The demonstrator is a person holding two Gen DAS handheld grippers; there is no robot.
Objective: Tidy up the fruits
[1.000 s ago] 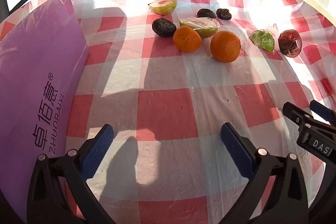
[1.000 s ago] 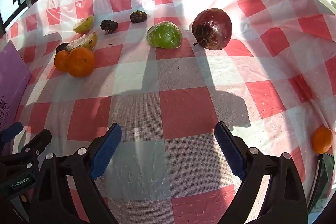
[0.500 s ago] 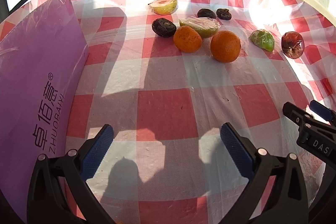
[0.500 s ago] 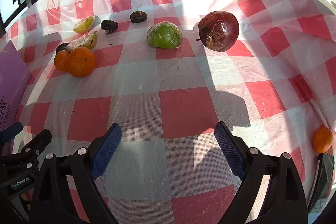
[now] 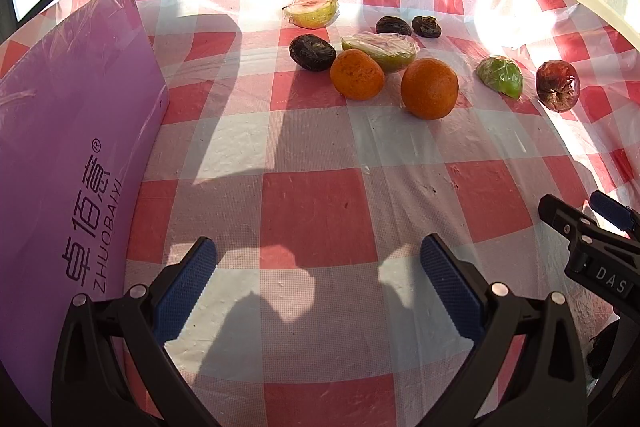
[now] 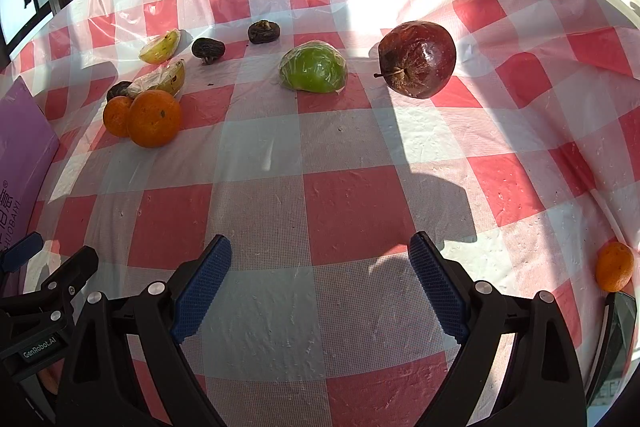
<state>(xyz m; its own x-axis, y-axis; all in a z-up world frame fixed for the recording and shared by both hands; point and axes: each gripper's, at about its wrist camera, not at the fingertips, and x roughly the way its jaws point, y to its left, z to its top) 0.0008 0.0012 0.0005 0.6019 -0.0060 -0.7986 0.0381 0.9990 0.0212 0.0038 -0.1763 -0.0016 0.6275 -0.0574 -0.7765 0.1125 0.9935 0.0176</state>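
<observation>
2 grippers, left gripper (image 5: pixel 318 281) and right gripper (image 6: pixel 320 281), hover spread and empty over the checked tablecloth (image 6: pixel 352 211); 2 oranges (image 5: pixel 429 88) lie touching a wrapped fruit wedge (image 5: pixel 380 49).

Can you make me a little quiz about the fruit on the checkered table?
1. True or false: the right gripper is holding the dark red apple.
2. How many oranges sit side by side by the plastic-wrapped fruit slice in the left wrist view?
3. Which is closer to the dark red apple: A, the wrapped green fruit, or B, the purple board?

Key
1. False. Both grippers are open and empty, the left gripper too.
2. Two: the left orange and the right orange.
3. A.
</observation>
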